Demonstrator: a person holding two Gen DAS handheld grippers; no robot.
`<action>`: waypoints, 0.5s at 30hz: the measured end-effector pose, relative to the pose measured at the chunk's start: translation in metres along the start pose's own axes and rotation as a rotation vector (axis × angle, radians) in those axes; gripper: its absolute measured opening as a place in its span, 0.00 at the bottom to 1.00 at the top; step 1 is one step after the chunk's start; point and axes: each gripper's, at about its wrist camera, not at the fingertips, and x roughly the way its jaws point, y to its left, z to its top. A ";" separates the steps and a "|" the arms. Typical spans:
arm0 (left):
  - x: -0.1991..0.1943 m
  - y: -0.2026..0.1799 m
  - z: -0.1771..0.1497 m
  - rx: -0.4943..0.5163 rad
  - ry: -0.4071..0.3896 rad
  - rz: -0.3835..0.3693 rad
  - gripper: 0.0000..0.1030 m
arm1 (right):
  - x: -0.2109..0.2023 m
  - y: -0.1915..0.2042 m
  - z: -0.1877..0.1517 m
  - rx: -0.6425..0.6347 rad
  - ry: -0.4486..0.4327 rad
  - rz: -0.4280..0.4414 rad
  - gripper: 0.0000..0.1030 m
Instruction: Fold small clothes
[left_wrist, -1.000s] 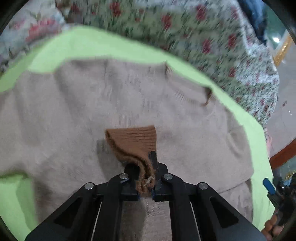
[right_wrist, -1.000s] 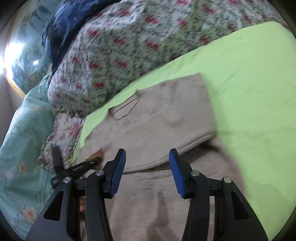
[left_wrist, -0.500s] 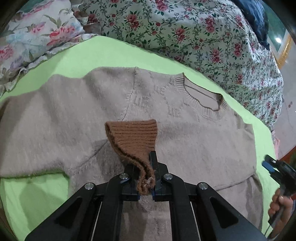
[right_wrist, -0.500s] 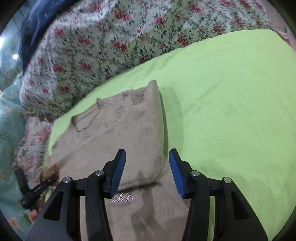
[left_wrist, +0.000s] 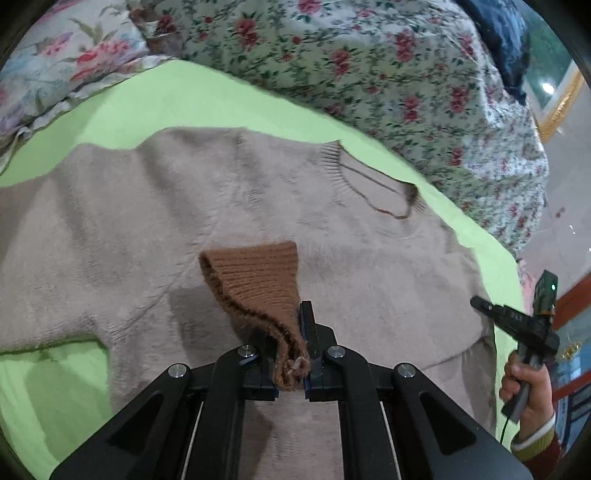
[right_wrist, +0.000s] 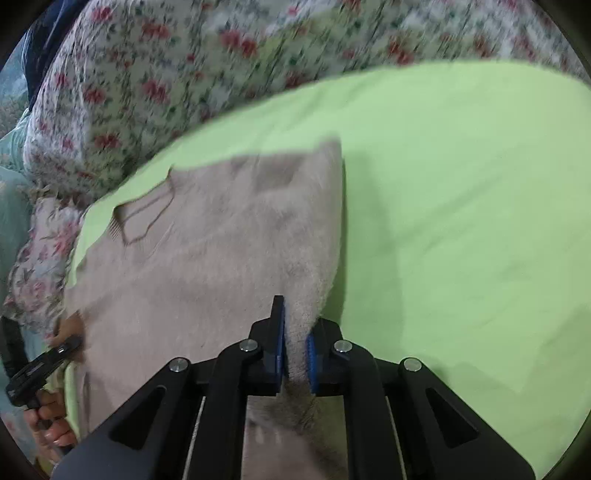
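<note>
A beige knit sweater (left_wrist: 155, 236) lies spread on a lime-green sheet (left_wrist: 177, 99), neckline (left_wrist: 384, 192) toward the floral bedding. My left gripper (left_wrist: 291, 354) is shut on the sweater's brown ribbed cuff (left_wrist: 258, 273) and holds it over the sweater's body. In the right wrist view the sweater (right_wrist: 207, 266) shows its right side folded inward. My right gripper (right_wrist: 295, 343) is shut on that folded edge of the sweater. The right gripper also shows at the right edge of the left wrist view (left_wrist: 517, 325), held in a hand.
A floral quilt (left_wrist: 388, 74) is heaped along the far side of the sheet, with a floral pillow (left_wrist: 55, 59) at the left. Bare green sheet (right_wrist: 461, 221) stretches to the right of the sweater. A dark blue cloth (right_wrist: 40, 44) lies beyond the quilt.
My right gripper has shut on the folded right edge of the sweater; it was open above it before. My left gripper keeps hold of the brown cuff, shifting slightly.
</note>
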 end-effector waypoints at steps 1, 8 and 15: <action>0.004 -0.001 0.000 0.006 0.009 0.014 0.07 | 0.000 -0.003 0.003 0.002 0.003 -0.017 0.10; 0.020 0.003 -0.010 0.028 0.033 0.085 0.08 | -0.018 0.017 -0.009 -0.035 -0.062 -0.114 0.20; 0.011 0.001 -0.015 0.086 0.024 0.136 0.13 | 0.001 0.033 -0.040 -0.082 0.015 -0.083 0.44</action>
